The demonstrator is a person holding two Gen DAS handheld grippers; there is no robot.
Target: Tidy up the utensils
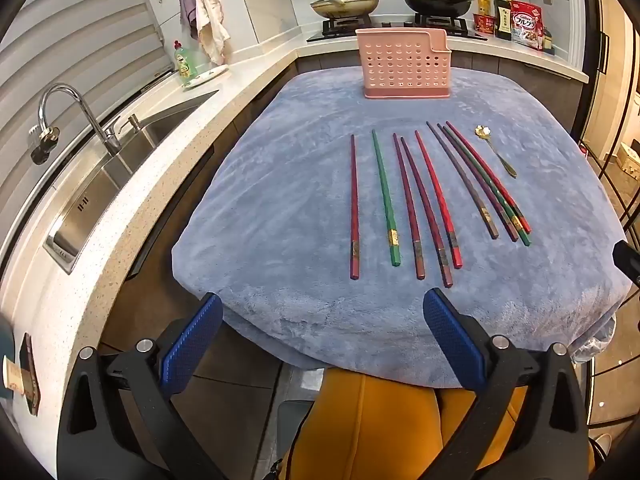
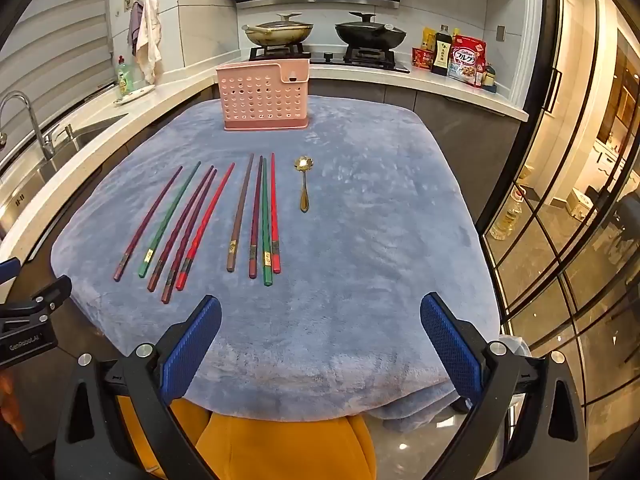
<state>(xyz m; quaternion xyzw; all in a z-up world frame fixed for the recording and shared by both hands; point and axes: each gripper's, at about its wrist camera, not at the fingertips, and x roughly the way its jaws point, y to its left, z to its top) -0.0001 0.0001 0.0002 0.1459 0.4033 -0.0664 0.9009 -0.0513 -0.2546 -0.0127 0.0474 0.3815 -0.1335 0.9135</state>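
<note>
Several chopsticks lie side by side on the blue cloth (image 1: 280, 184) (image 2: 380, 240), in maroon (image 1: 354, 208) (image 2: 148, 222), green (image 1: 385, 198) (image 2: 170, 218), red (image 1: 438, 200) (image 2: 206, 224) and brown (image 1: 462, 180) (image 2: 241, 212). A gold spoon (image 1: 496, 151) (image 2: 304, 184) lies to their right. A pink perforated utensil holder (image 1: 404, 64) (image 2: 264, 96) stands upright at the far end. My left gripper (image 1: 322, 304) and right gripper (image 2: 320, 308) are both open and empty, at the near table edge, short of the chopsticks.
A sink with faucet (image 1: 80, 120) and a stone counter (image 1: 132, 216) run along the left. A stove with two pans (image 1: 392, 4) and food packages (image 2: 460, 58) stand behind the holder. Glass doors (image 2: 580, 220) are on the right. The left gripper's body (image 2: 28, 320) shows at left.
</note>
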